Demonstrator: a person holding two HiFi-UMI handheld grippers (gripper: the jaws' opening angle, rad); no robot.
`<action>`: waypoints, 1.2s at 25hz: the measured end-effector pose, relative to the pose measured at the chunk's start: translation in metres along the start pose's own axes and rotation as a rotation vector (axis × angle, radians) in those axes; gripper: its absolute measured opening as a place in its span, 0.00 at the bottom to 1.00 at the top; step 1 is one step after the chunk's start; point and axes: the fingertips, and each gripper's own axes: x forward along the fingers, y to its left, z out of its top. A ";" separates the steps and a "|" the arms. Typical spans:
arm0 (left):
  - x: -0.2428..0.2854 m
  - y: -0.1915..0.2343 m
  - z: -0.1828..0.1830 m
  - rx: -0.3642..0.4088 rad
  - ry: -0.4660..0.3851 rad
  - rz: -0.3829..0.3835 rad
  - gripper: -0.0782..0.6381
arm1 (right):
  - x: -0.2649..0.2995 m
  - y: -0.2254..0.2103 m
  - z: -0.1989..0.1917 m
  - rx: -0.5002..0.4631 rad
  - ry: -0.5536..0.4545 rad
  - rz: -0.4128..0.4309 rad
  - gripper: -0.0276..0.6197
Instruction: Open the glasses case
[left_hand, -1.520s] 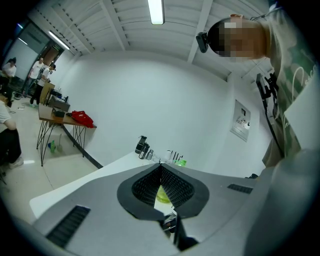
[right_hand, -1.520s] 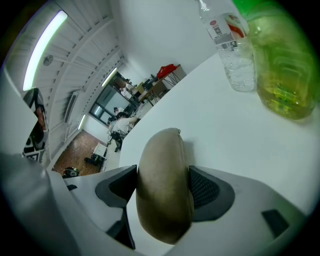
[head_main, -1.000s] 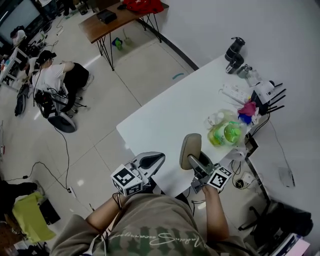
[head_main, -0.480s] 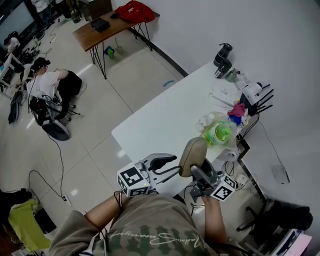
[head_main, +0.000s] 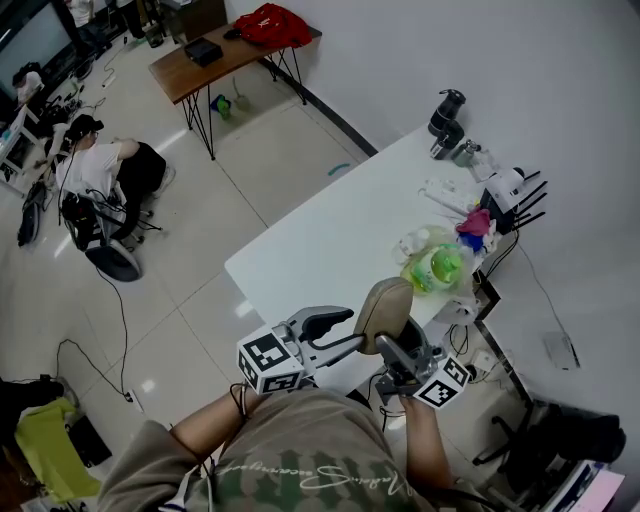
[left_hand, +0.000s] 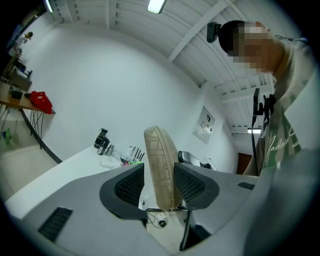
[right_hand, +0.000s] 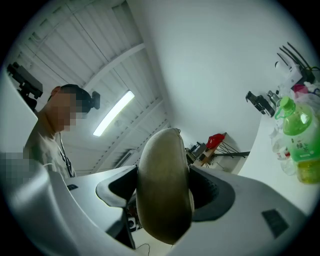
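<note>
- Right gripper (head_main: 392, 348) is clamped on the case (head_main: 386, 305), which is held upright clear of the table (head_main: 330, 240) beyond it.
- Left gripper (head_main: 343, 330) is opening, with the case's far edge between its jaws but not pinched, probably so the lid can be gripped.

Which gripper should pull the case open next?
Left. The right gripper clamps the case; the left gripper, jaws opening, has the case's free end between them.
</note>
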 end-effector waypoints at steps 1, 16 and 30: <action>0.000 -0.001 0.001 -0.006 -0.002 -0.002 0.37 | -0.001 0.001 0.001 -0.006 -0.004 0.013 0.54; 0.005 -0.028 -0.003 -0.042 0.028 -0.166 0.39 | -0.013 0.019 -0.001 0.038 0.045 0.220 0.54; 0.003 -0.051 0.002 -0.022 0.000 -0.275 0.37 | -0.015 0.035 -0.004 0.075 0.081 0.331 0.54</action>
